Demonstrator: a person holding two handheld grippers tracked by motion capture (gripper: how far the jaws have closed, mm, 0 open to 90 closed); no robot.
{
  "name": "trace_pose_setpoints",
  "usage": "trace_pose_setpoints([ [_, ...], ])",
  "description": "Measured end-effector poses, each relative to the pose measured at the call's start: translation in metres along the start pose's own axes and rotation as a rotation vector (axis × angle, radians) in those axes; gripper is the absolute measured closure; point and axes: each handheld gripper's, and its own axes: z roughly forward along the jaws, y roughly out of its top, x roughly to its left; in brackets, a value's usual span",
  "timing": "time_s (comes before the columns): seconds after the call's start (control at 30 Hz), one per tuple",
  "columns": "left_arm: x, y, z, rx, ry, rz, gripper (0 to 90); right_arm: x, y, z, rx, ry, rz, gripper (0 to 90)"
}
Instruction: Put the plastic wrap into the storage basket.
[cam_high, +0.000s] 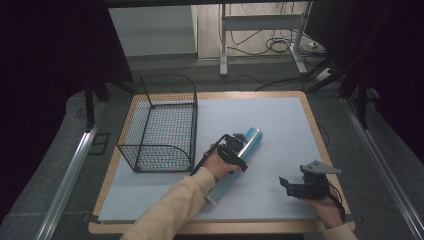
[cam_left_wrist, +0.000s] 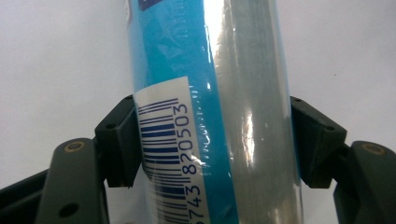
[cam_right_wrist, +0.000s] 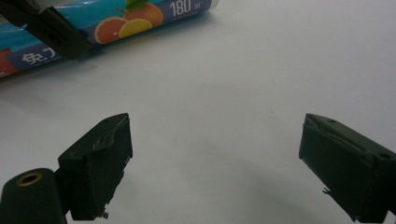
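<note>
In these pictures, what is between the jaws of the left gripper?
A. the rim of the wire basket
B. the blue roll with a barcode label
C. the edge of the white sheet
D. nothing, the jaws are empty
B: in the left gripper view the pads of the left gripper press on both sides of the blue roll, while the wire basket stands apart on the table.

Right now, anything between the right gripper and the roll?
Nothing: bare white mat between the right gripper and the blue roll, in the right gripper view.
</note>
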Motion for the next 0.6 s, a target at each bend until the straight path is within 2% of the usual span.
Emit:
trace_pose_setpoints([
  [0.5, 0.004, 0.004, -0.027, -0.053, -0.038, 0.025, 30.8, -0.001, 0.000, -0.001, -0.002, -0.002, 0.003, 10.1],
  [0.6, 0.003, 0.004, -0.033, -0.061, -0.032, 0.048, 30.9, 0.000, 0.000, -0.001, -0.002, -0.001, 0.001, 10.1],
])
